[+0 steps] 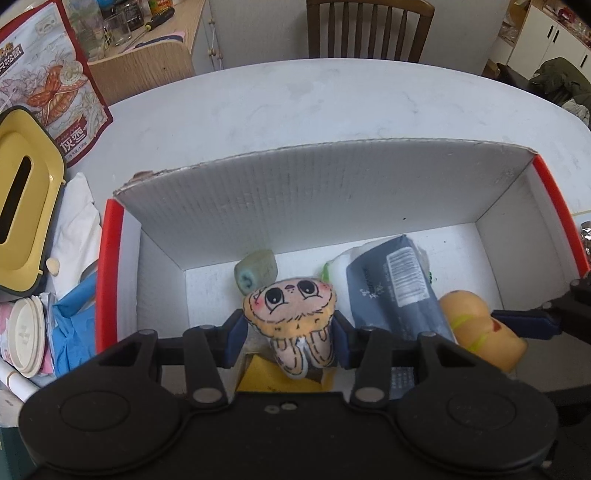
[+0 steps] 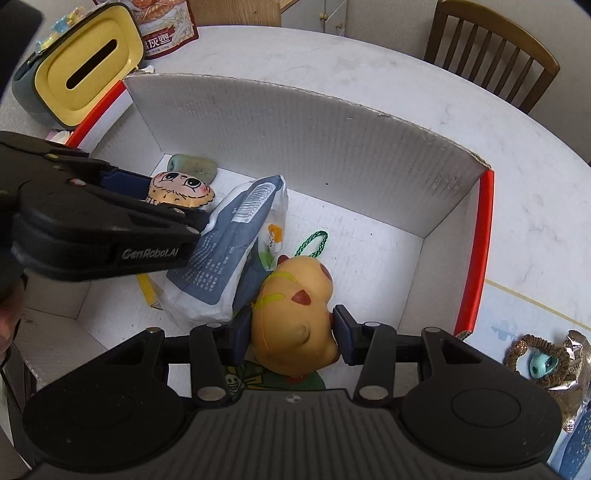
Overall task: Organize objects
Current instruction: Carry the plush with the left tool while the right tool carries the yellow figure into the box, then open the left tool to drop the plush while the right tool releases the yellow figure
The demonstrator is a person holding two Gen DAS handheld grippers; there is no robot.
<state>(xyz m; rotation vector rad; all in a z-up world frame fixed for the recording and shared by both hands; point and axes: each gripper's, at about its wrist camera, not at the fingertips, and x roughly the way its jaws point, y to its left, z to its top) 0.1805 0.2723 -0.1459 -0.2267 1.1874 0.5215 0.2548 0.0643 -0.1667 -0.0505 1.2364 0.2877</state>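
A white cardboard box [image 1: 314,192] with red edges stands on the table; it also shows in the right wrist view [image 2: 314,122]. My left gripper [image 1: 290,338] is shut on a small plush doll [image 1: 291,314] with a drawn face, held inside the box; the doll also shows in the right wrist view [image 2: 181,190]. My right gripper [image 2: 291,336] is shut on a yellow squishy toy [image 2: 295,310] inside the box, also seen in the left wrist view [image 1: 480,325]. A blue-grey packet [image 2: 229,251], a green cube [image 1: 256,271] and a green cord [image 2: 314,243] lie in the box.
A yellow-lidded tissue box [image 2: 85,66] and a red snack bag [image 1: 48,81] stand left of the box. Blue gloves [image 1: 70,332] and cup lids [image 1: 26,328] lie at the left. A hair tie [image 2: 535,358] and foil wrapper lie at the right. A wooden chair [image 1: 369,29] stands beyond the table.
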